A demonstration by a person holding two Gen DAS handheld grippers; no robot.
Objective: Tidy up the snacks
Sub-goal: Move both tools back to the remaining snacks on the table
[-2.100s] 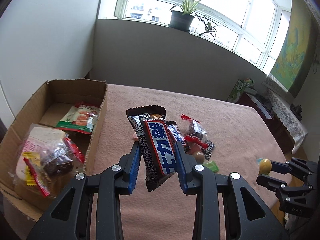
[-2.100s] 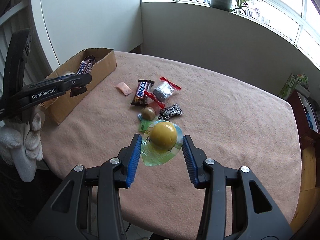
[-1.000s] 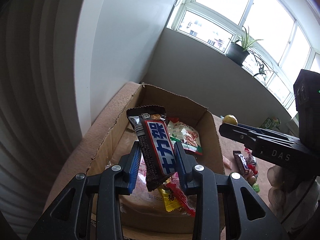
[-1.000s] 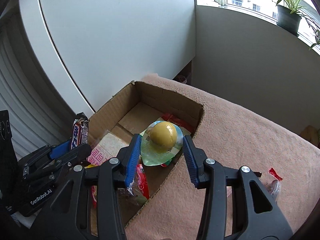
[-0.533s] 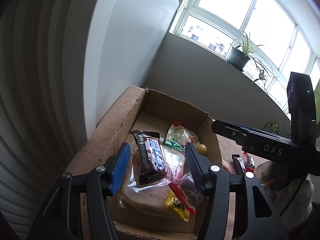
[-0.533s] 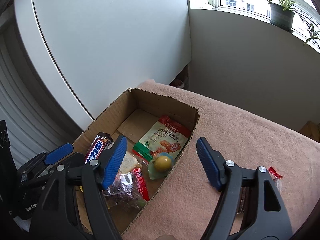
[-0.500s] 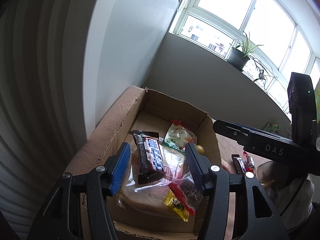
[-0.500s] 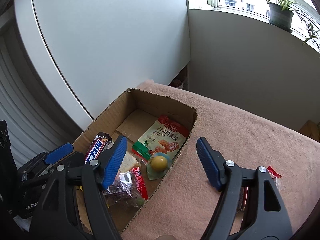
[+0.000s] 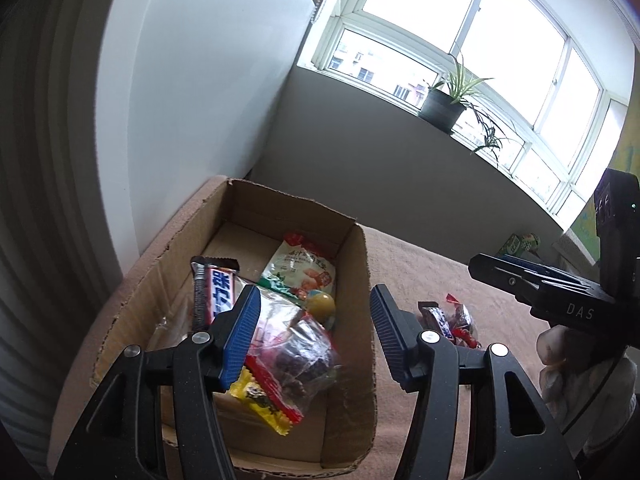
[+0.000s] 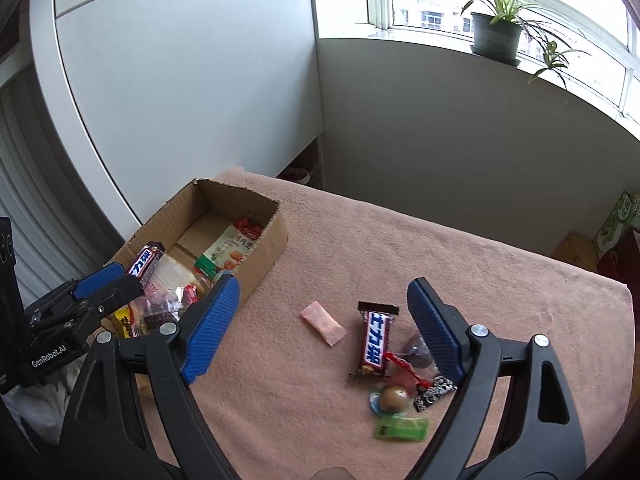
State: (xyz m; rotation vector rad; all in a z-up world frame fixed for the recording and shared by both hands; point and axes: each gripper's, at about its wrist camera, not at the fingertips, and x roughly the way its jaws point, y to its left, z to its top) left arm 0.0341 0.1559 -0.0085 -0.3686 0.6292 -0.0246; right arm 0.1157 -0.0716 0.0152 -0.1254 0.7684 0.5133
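Left wrist view: cardboard box [image 9: 362,264] holds snack packs, incl. a chocolate bar [image 9: 212,294] partly hidden behind the left gripper [image 9: 314,332], fingers spread, empty. Right gripper [image 10: 320,330], fingers spread wide, empty, over loose snacks [image 10: 394,376] on pink tablecloth [image 10: 460,264]; 1 green pack blurred.

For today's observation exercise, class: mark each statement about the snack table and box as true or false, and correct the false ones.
1. Both grippers are open and empty. True: the left gripper and right gripper hold nothing.
2. The cardboard box is empty. False: it holds several snacks, including a chocolate bar.
3. A chocolate bar on the cloth is still outside the box. True.
4. The pink candy lies inside the box. False: it lies on the cloth.
5. The potted plant stands on the table. False: it stands on the windowsill.
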